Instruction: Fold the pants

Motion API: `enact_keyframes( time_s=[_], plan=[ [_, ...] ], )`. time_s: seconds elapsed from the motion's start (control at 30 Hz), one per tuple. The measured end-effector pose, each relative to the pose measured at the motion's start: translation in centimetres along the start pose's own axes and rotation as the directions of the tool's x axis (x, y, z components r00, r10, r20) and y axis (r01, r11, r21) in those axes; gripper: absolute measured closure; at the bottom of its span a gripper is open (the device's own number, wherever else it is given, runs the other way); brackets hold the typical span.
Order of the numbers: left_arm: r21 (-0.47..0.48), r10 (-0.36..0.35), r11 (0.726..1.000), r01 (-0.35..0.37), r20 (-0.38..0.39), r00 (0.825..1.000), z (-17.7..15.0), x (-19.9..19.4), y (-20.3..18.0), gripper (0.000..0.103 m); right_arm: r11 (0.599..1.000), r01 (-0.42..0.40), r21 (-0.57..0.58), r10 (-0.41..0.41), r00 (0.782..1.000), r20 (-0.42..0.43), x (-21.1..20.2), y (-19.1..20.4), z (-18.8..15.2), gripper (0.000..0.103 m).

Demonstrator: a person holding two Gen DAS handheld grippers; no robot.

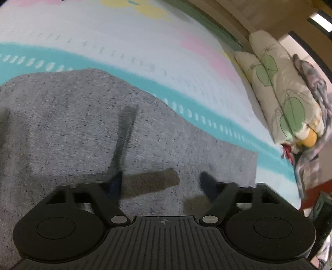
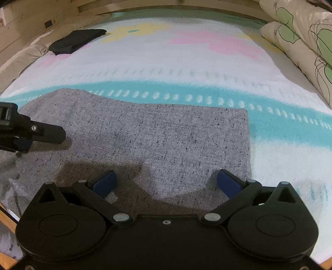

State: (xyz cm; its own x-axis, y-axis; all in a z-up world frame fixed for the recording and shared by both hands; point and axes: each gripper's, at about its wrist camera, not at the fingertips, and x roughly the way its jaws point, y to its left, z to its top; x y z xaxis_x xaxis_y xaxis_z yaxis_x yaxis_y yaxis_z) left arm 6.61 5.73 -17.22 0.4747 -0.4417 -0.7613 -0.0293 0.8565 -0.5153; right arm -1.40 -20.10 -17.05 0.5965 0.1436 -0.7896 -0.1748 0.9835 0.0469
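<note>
Grey, dark-flecked knit pants (image 2: 157,133) lying flat on the bed, folded to a near-rectangle with a straight right edge and a rounded far-left corner, over the turquoise band of a white fleecy blanket (image 2: 186,62) with pink and yellow patches.

Far left, in the right wrist view: a beige cushion (image 2: 20,60) against the pale wooden bed frame (image 2: 31,18). Just right of it, a black folded cloth (image 2: 76,40) at the blanket's far corner, well apart from the pants.

Below that, left tool (image 1: 161,182) reaching in from the left edge, close over the left part of the grey fabric. In its own blurred view, fingers standing apart at a middling width, nothing between them, only grey cloth and the fingers' shadows beneath. Cannot tell whether the tips touch the cloth.

Centre: right tool (image 2: 166,180) held above the near edge of the pants, blue pads (image 2: 103,182) spread wide, gripping nothing, shadow cast on the fabric below.

Far right: cream pillows with a green leaf print (image 2: 300,37) stacked along the bed's side, clear of the pants.
</note>
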Motion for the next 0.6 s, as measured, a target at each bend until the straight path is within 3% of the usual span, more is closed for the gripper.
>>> enact_keyframes(
  time_s=[0.07, 0.13, 0.33, 0.6],
  plan=[
    [-0.014, 0.020, 1.000, -0.020, 0.006, 1.000, -0.2, -0.1, 0.0, 0.059, 1.000, 0.001, 0.008, -0.001, 1.000, 0.000, 0.0, 0.0, 0.0, 0.000],
    [-0.031, 0.037, 0.999, -0.036, 0.009, 0.999, -0.6, -0.4, 0.3, 0.082, 1.000, 0.005, 0.008, -0.005, 1.000, -0.002, -0.1, 0.1, 0.1, 0.000],
    [-0.022, 0.071, 0.997, -0.071, 0.044, 0.996, -1.6, -1.9, 0.0, 0.092, 1.000, 0.029, -0.008, -0.029, 1.000, 0.001, -0.1, 0.7, -0.1, 0.000],
    [0.000, 0.082, 0.997, -0.082, 0.085, 0.993, -2.7, -4.5, -0.4, 0.093, 0.999, 0.005, -0.052, -0.009, 0.998, -0.059, -0.6, 1.8, 0.7, 0.000]
  ],
)
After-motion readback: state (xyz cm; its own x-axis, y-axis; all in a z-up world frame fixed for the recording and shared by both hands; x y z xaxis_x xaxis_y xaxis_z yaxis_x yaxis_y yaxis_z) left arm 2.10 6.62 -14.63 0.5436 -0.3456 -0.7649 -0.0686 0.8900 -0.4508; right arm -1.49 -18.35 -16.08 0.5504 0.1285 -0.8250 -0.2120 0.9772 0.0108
